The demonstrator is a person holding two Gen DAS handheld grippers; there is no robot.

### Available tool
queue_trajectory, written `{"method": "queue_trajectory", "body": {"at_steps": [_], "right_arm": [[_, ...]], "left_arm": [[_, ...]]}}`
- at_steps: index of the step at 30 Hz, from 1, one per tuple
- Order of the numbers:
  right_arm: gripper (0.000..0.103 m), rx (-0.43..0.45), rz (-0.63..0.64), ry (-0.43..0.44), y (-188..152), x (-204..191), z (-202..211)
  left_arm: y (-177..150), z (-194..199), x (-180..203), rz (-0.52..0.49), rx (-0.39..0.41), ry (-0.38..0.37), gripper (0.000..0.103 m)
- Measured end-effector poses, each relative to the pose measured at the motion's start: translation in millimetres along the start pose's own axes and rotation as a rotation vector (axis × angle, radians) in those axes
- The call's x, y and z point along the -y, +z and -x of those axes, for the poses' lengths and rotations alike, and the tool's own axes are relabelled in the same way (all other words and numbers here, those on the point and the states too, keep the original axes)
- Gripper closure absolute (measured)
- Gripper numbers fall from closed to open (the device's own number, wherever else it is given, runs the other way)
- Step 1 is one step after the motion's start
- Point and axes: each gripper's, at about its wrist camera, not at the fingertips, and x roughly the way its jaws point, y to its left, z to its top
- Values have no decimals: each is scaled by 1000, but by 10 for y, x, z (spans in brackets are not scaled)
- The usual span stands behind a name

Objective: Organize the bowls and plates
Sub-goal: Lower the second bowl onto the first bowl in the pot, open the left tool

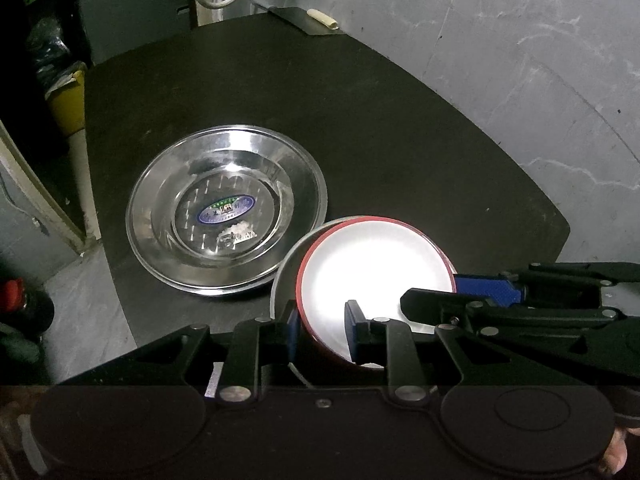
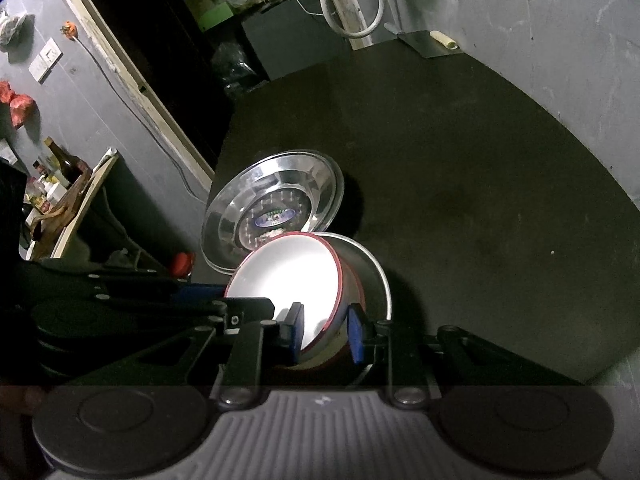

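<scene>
Left wrist view: the left gripper (image 1: 322, 330) is clenched on the near rim of the red-rimmed bowl (image 1: 372, 276), 1 pad inside and 1 outside. Right wrist view: the right gripper (image 2: 326, 334) grasps the same bowl's rim likewise. The bowl sits tilted inside a steel bowl (image 2: 374, 280) at the near edge of the dark table (image 1: 360, 120). Risk: with 2 grips on 1 thin rim, uneven pull could twist the bowl loose or drag the steel bowl along. Beyond, touching it, lies the steel plate (image 1: 226, 210), stacked on another; a swing could strike it.
</scene>
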Motion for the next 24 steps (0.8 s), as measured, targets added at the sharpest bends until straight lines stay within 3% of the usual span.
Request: {"method": "queue_trajectory", "body": {"at_steps": [14,22,24], "right_arm": [[72,5,-6,-22,-20,10,3],[68,28,6,-27,-24,-2,60],[65,36,5,-33,-19,-5,93]], "left_arm": [[-4,-22,-5,-4,-6,2,77],[0,62,-39,16,23,5,70],[2,93,-46,23,35,17,58]]}}
